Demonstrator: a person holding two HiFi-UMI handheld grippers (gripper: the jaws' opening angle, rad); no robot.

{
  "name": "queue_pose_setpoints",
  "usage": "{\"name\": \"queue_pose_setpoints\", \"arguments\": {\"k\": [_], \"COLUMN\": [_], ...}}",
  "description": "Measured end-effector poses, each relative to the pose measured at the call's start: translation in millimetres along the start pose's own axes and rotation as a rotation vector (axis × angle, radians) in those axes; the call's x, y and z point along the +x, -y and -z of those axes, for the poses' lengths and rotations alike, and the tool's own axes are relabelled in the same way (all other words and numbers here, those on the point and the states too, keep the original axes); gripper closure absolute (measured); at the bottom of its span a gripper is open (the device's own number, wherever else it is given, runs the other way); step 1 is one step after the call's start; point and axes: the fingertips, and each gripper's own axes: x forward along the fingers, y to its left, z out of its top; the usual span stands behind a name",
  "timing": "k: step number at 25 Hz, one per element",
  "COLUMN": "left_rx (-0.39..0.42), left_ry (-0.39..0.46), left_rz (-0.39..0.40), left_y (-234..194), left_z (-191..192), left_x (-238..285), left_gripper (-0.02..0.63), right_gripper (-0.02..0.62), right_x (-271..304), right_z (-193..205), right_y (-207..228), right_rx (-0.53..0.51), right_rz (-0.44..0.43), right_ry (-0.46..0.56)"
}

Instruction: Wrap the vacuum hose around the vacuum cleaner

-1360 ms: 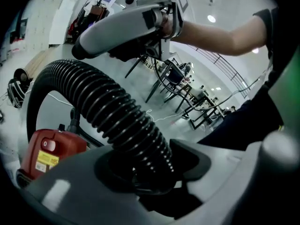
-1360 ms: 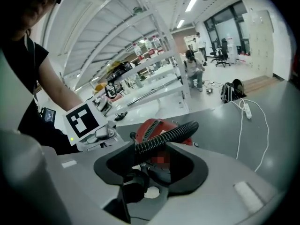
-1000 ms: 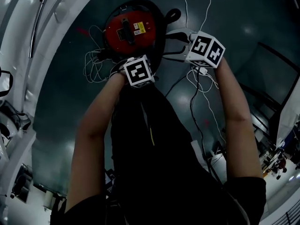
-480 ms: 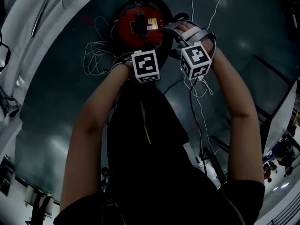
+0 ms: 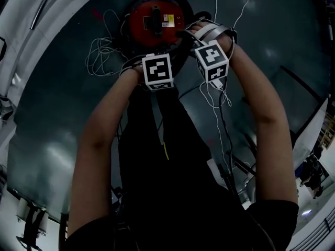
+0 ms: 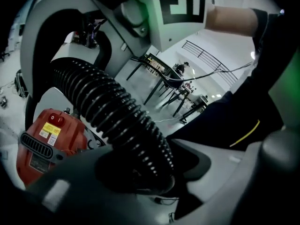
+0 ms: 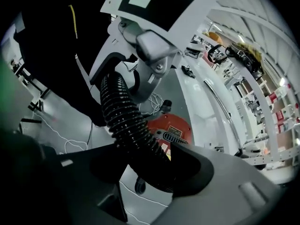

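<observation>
- The vacuum (image 5: 154, 24), round with a red top, stands on the dark floor (image 5: 63, 119) just ahead of both grippers. Loose white cable (image 5: 99, 56) lies at its left.
- The left gripper (image 6: 150, 175) is clenched on the black ribbed hose (image 6: 108, 111), which fills the gap between its jaws.
- The right gripper (image 7: 150, 170) has just been closing its jaws. The same hose sits between them, pressed on both sides as far as its view shows.
- A short span of hose runs straight from one gripper to the other. Its long axis lies roughly across the person's front, above the vacuum's near-right side.
- The left gripper sits at the vacuum's near edge and the right one at its right flank — so I judge the next turn of hose goes down along that right side, with the right hand leading and the left feeding.
</observation>
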Motion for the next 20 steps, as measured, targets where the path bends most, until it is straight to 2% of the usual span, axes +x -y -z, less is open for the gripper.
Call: {"name": "queue_pose_setpoints", "arguments": {"k": [4, 7, 10, 12, 14, 17, 20], "left_rx": [-0.029, -0.036, -0.075, -0.124, -0.162, -0.231, -0.301], "left_ry": [0.09, 0.131, 0.222, 0.28, 0.317, 0.369, 0.42], "left_rz": [-0.031, -0.088, -0.203, -0.278, -0.356, -0.471, -0.571], "left_y": [-10, -16, -25, -30, -34, -36, -33], "left_z": [-1, -2, -2, 4, 14, 34, 51], "left_x": [4, 6, 4, 1, -5, -17, -34], "left_gripper": [0.38, 0.376, 0.366, 0.262, 0.212, 0.179, 0.175], "right_gripper": [0.322, 0.33, 0.337, 0.337, 0.341, 0.342, 0.342], "right_x": [2, 2, 2, 0, -5, -12, -18], "right_z": [4, 4, 7, 14, 25, 38, 43], "right_y": [2, 2, 2, 2, 2, 0, -5], "right_rx": [0.07, 0.081, 0.099, 0.132, 0.185, 0.27, 0.318], "right_rz": [0.015, 0.019, 0.027, 0.031, 0.036, 0.049, 0.061], "right_ry": [0.031, 0.053, 0.064, 0.064, 0.068, 0.087, 0.104]}}
